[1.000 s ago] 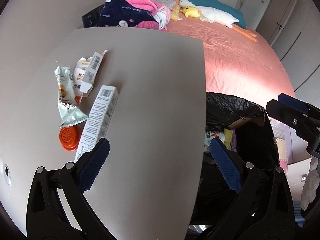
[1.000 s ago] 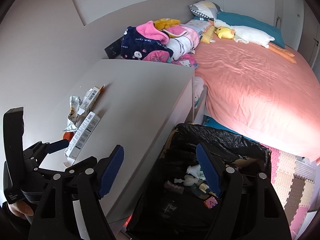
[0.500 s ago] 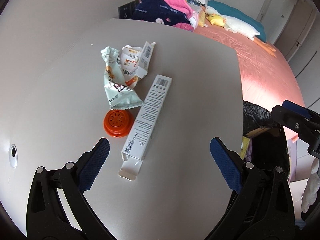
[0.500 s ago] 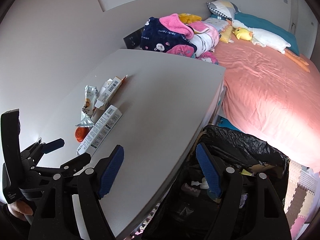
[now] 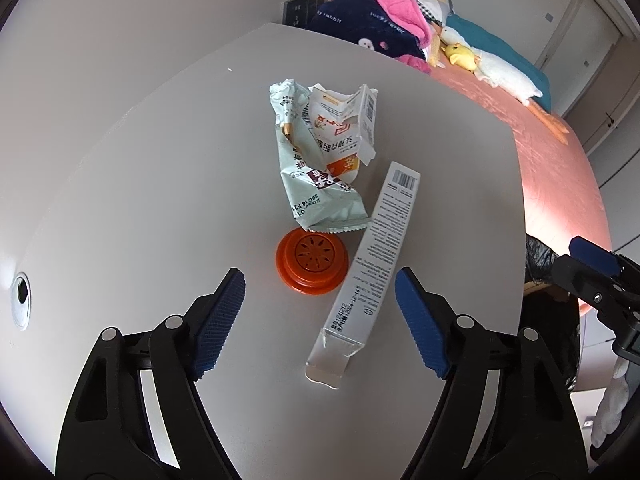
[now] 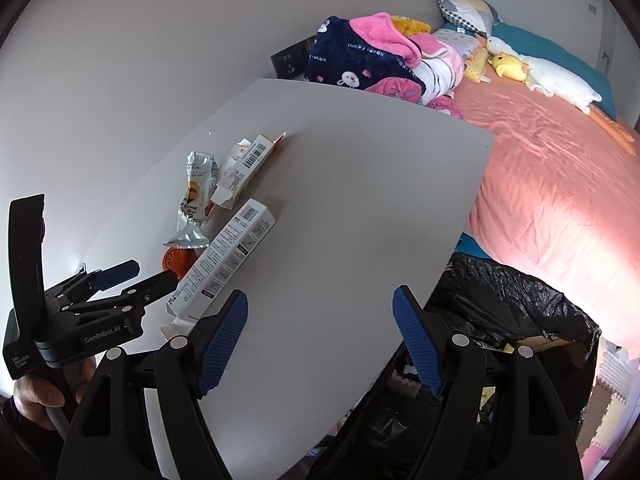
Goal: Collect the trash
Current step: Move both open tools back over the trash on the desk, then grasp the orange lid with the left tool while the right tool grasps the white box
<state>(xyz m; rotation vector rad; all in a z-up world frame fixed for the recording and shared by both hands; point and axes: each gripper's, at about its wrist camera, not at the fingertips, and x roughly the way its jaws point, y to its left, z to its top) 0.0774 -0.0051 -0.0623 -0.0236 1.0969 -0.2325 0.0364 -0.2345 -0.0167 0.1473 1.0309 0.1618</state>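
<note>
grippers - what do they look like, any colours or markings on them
Both are black plastic scissor-style frames with silver pivot rivets and ridged blue pads on the fingertips. The left gripper, seen from the right wrist view, carries white "GenRobot.AI" lettering on its body. The right gripper looks alike. No cables or sleeves show.

Bare table [image 6: 360, 216] right of the long white box [image 6: 224, 256]; orange lid [image 5: 312, 260] touching its left side.

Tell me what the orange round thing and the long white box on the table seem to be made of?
The orange round thing looks like moulded plastic, smooth with a slight sheen, with a pattern of slots in its top. The long white box looks like thin printed cardboard, matte, with folded flaps standing open at its near end.
</note>
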